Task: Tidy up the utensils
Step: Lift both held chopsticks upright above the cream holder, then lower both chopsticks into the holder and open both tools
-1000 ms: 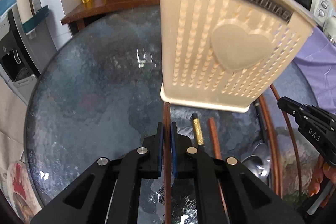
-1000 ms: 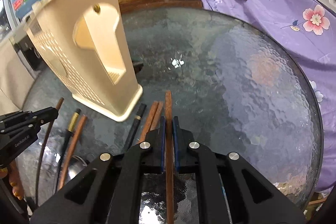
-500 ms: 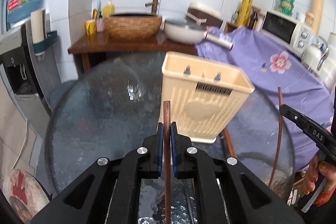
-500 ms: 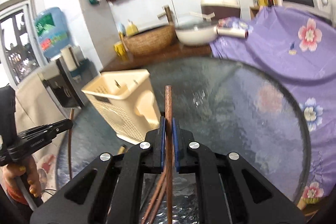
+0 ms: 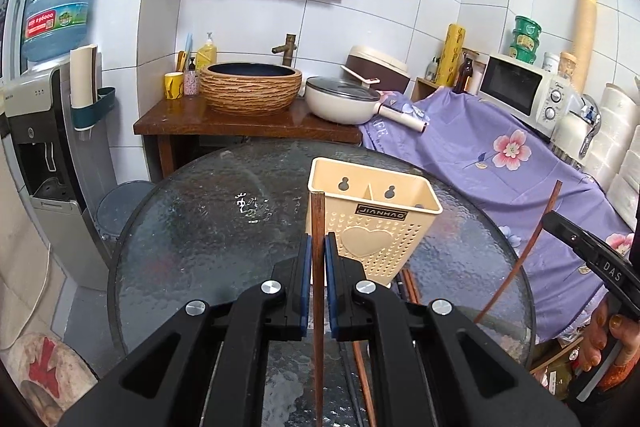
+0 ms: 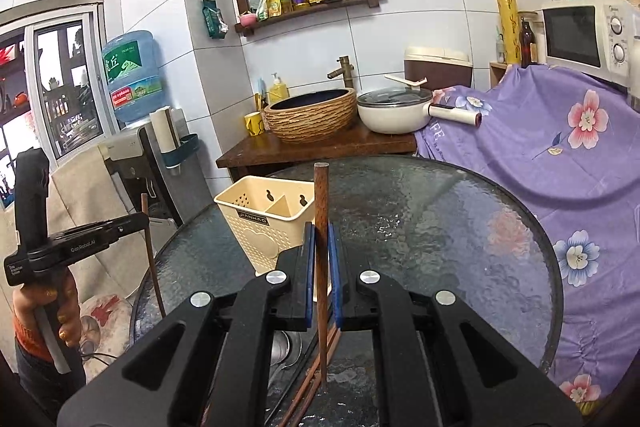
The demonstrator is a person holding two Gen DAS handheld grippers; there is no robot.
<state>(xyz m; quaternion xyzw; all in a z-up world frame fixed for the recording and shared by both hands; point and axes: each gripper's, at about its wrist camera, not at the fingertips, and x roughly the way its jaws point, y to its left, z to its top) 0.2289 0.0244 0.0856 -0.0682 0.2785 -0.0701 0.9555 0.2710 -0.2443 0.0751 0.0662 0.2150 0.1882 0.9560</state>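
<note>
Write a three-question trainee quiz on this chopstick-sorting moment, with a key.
1. True or false: the left tool and the right tool each clamp a brown chopstick.
2. How many compartments does the beige utensil holder show? A) one B) two C) four
3. Fill in: the holder stands on the round ____ table.

Key: 1 true: left chopstick, right chopstick. 2 B, one divider splits it. 3 glass.
</note>
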